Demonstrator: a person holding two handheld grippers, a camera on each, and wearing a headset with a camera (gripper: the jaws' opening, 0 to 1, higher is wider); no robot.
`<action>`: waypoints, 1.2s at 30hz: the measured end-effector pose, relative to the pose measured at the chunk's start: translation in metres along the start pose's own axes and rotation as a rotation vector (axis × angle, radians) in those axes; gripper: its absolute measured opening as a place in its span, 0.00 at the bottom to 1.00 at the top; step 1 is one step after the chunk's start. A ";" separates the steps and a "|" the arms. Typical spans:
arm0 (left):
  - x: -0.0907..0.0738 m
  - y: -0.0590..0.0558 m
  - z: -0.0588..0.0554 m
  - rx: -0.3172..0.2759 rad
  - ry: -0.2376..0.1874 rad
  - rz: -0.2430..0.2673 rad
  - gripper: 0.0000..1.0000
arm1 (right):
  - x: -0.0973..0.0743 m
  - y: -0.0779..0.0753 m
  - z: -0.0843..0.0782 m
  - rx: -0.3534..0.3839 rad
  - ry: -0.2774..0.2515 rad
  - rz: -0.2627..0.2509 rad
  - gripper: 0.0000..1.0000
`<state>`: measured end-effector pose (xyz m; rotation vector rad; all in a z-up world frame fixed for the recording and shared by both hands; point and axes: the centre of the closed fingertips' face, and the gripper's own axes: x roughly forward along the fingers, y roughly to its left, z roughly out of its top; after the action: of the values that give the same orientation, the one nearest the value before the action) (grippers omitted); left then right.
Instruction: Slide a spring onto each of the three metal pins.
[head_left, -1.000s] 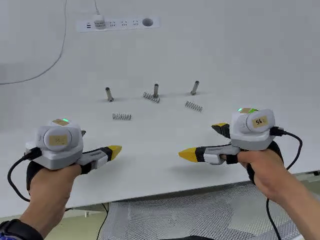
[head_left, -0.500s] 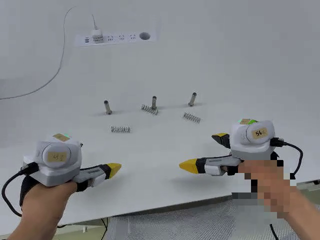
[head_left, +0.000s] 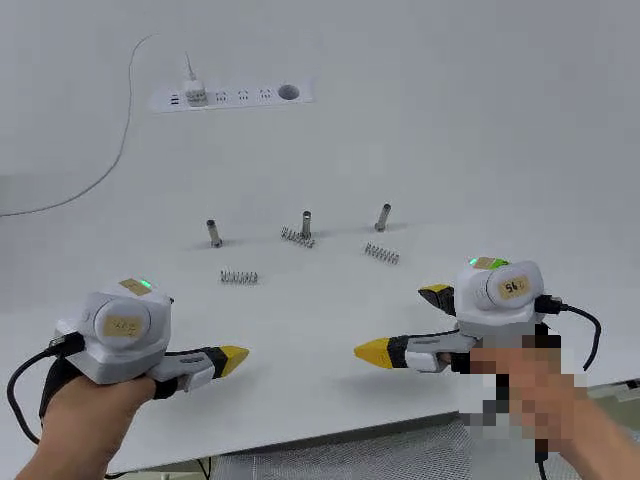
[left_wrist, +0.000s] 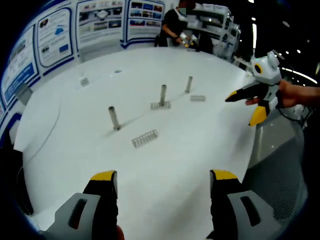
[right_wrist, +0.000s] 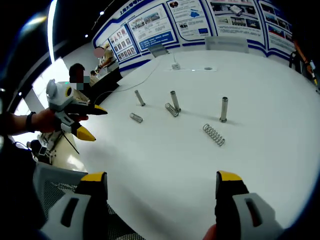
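White workbench faces left gripper and right gripper, both jaws wide (labels too blurred).

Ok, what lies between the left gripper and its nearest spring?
Bare tabletop, nothing else, between left gripper and spring, per the left gripper view.

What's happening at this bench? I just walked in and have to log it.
A person holds the left tool and the right tool above the white workbench, both open and empty. The left pin, middle pin and right pin stand upright and bare. The left spring, middle spring and right spring lie loose beside them, the middle one at its pin's foot. Nothing is threaded yet.
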<state>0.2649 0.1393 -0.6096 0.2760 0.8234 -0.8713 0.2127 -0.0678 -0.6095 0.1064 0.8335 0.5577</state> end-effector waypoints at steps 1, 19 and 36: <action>0.001 0.000 0.000 0.005 0.002 -0.002 0.77 | 0.000 0.000 0.000 0.001 0.000 -0.001 0.91; 0.020 -0.005 0.004 0.157 0.066 -0.068 0.77 | -0.002 -0.003 -0.004 0.013 0.002 -0.007 0.91; 0.042 -0.006 0.021 0.232 0.082 -0.113 0.77 | -0.002 -0.003 -0.006 0.015 0.004 -0.007 0.91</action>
<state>0.2870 0.1005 -0.6261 0.4752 0.8205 -1.0696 0.2080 -0.0723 -0.6131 0.1156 0.8421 0.5456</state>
